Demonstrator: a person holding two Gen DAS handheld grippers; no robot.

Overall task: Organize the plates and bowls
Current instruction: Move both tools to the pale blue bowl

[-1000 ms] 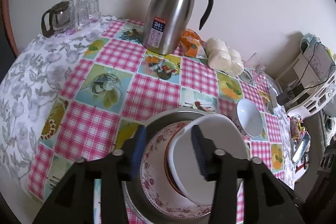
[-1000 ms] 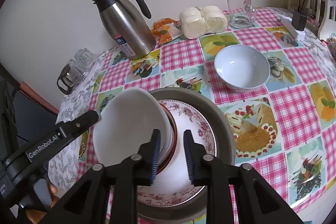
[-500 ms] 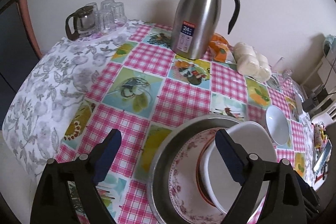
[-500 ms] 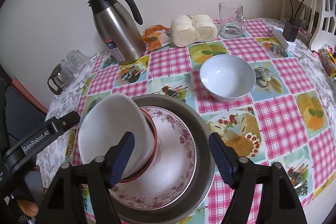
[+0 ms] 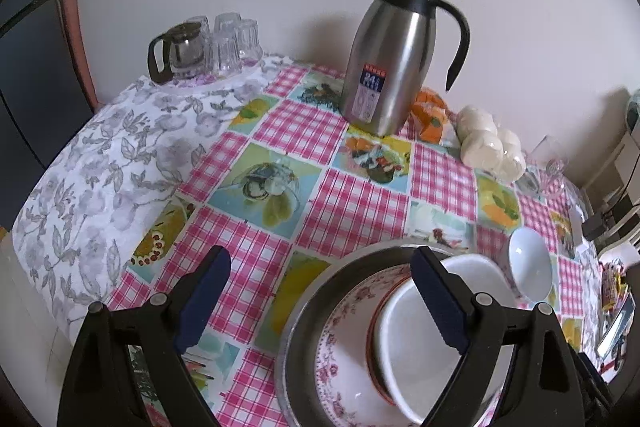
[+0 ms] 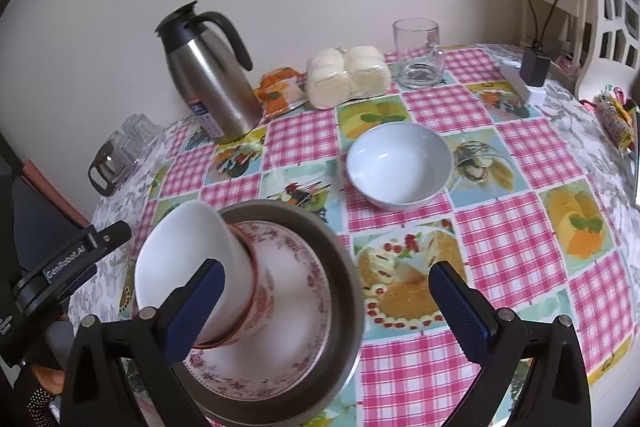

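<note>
White bowl [image 6: 188, 259] sits tilted in a red-rimmed bowl [image 6: 256, 311], both on the floral plate [image 6: 296, 291], which lies in the steel pan [image 6: 344, 267] at the near edge of the worktop [image 6: 520, 239]. Second white bowl [image 6: 400, 169] stands upright on the checked cloth, just past the pan on its right, not touching.

Left tongs [image 5: 320, 303] spread wide, holding nothing; one finger over the cloth left of the pan, the other over the stack. Right tongs [image 6: 324, 307] also wide open and empty, straddling the pan's right half.

Further back from the pan: steel thermos jug [image 6: 212, 83] by the wall, w/ orange snack packet [image 6: 278, 93], wrapped buns [image 6: 348, 75] and glass mug [image 6: 420, 53] to its right. Glass teapot and tumblers [image 5: 204, 47] at the far left corner.
</note>
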